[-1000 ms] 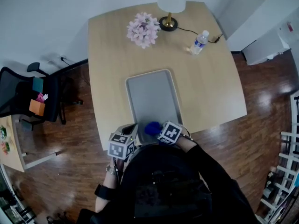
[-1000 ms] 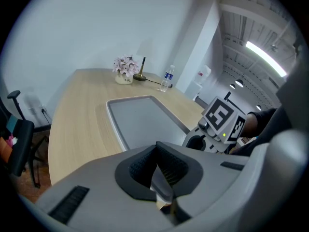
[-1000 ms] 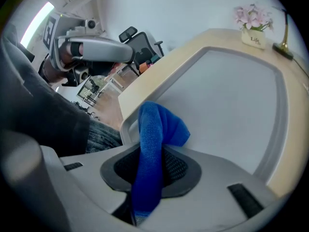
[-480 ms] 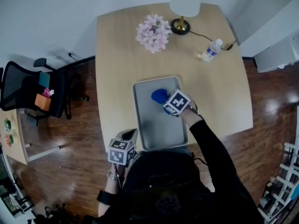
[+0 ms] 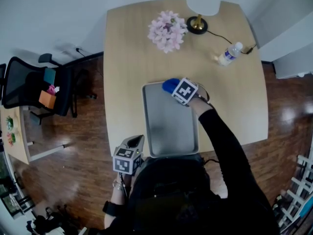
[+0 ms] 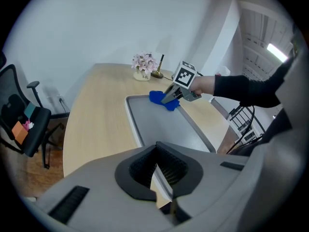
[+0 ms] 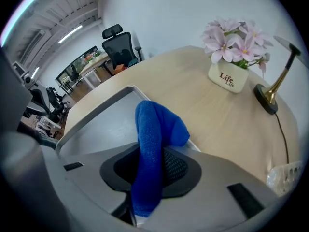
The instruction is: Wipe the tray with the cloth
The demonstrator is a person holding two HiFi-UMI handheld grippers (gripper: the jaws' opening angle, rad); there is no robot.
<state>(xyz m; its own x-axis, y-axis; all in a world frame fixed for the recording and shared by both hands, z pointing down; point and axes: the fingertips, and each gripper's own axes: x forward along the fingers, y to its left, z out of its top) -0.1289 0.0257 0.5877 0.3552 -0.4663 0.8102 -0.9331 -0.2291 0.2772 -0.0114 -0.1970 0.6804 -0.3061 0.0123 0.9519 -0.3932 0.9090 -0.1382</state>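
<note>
A grey tray (image 5: 146,126) lies lengthwise on the light wooden table (image 5: 127,72). My right gripper (image 5: 176,88) is shut on a blue cloth (image 5: 169,85) and presses it onto the tray's far right corner. In the right gripper view the cloth (image 7: 153,124) hangs bunched between the jaws, over the tray's rim (image 7: 104,103). My left gripper (image 5: 132,148) sits at the tray's near left corner. Its jaws are closed on the thin pale rim (image 6: 157,180) there. From the left gripper view I see the right gripper (image 6: 170,97) and the cloth (image 6: 157,98) at the far end of the tray (image 6: 131,122).
A pot of pink flowers (image 5: 167,31), a lamp (image 5: 201,5) with its cable and a water bottle (image 5: 229,54) stand at the table's far side. A black office chair (image 5: 34,89) stands on the wooden floor to the left.
The right gripper has carried the blue cloth along the tray from its near end to its far right corner. The left gripper has stayed at the near left corner.
</note>
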